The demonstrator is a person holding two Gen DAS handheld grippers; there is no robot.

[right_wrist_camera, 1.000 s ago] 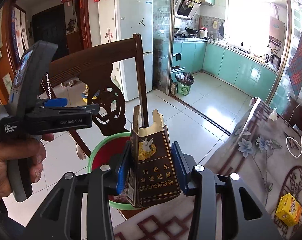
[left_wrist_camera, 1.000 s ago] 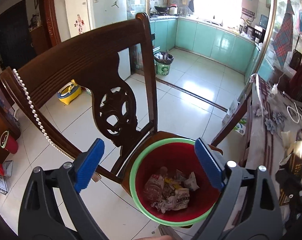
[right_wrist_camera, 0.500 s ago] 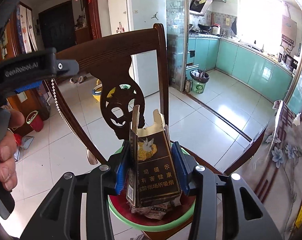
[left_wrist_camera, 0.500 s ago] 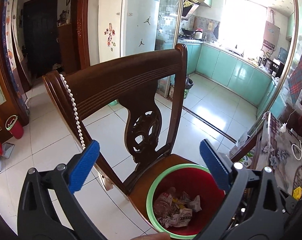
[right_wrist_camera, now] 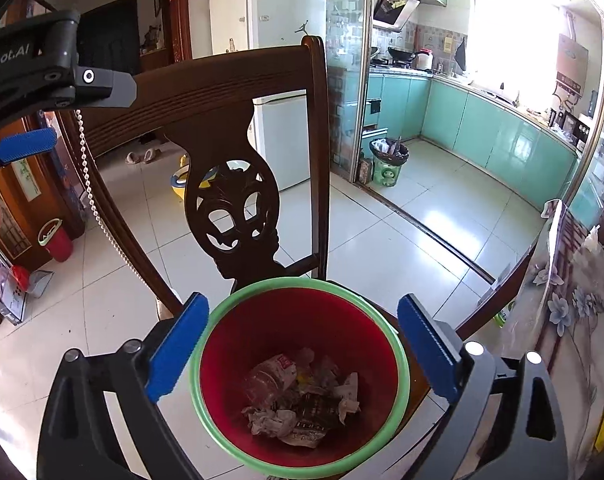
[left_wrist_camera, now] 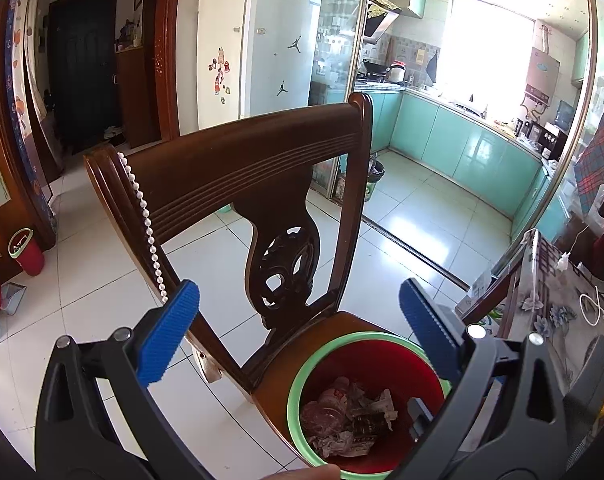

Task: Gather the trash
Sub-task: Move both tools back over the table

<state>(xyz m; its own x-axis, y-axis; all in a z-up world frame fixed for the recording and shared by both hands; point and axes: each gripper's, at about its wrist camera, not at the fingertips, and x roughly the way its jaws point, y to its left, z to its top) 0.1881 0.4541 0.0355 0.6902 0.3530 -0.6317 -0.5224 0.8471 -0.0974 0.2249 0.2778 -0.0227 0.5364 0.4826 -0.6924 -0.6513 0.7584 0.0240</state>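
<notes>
Red, green-rimmed bin perches on the chair seat, so either gripper's spread, empty jaws, the right just opened, could topple it.

Right gripper jaws have just opened; the cigarette pack, apparently released, now lies in the red bin.

Daylight floods both views from the kitchen window, which is blown out to white – its glare lies in bright patches on the floor tiles. The hallway door at left stays dim. Focus is sharp throughout; fisheye bending curves the edges, and the corners fall off black
</notes>
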